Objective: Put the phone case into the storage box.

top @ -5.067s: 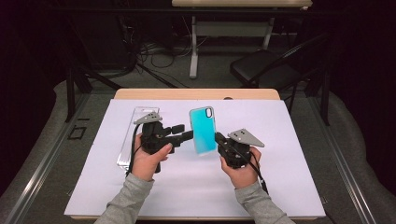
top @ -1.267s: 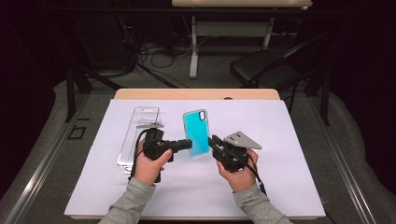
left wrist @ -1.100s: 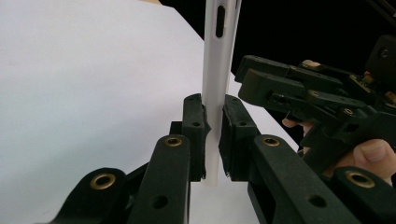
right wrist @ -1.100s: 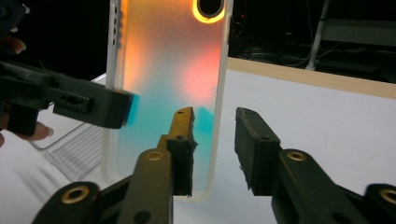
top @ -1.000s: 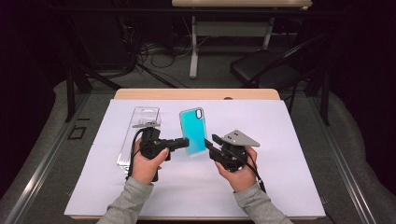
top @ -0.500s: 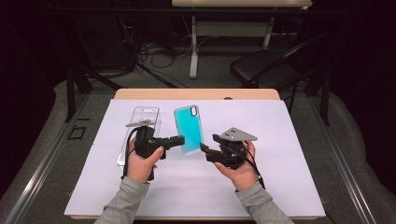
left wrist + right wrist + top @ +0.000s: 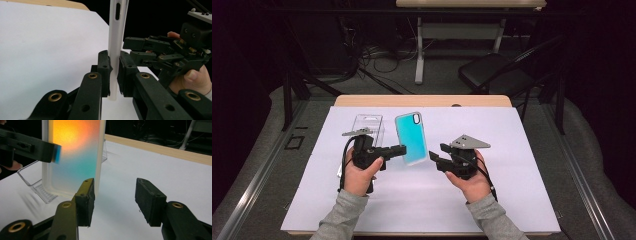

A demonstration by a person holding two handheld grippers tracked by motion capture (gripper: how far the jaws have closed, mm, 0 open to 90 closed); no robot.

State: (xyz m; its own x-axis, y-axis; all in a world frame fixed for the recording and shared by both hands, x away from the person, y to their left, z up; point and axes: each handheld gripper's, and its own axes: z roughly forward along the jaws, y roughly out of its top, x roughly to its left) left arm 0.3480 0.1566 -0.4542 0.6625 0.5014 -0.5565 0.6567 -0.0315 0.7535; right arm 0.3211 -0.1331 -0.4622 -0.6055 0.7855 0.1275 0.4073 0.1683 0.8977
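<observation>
So far we have the phone case out of its clear packaging, upright mid-table, clamped in our left gripper; our right gripper, just closing partway, grips nothing.

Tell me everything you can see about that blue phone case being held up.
The phone case is a slim shell, turquoise in the high view, with a frosted whitish rim, a camera cutout in its top corner and a slot in its side edge. In the right gripper view it glows orange above, teal below. It stands upright above the white sheet, pinched at its edge by the left claw. The right claw is open beside it, not touching.
</observation>
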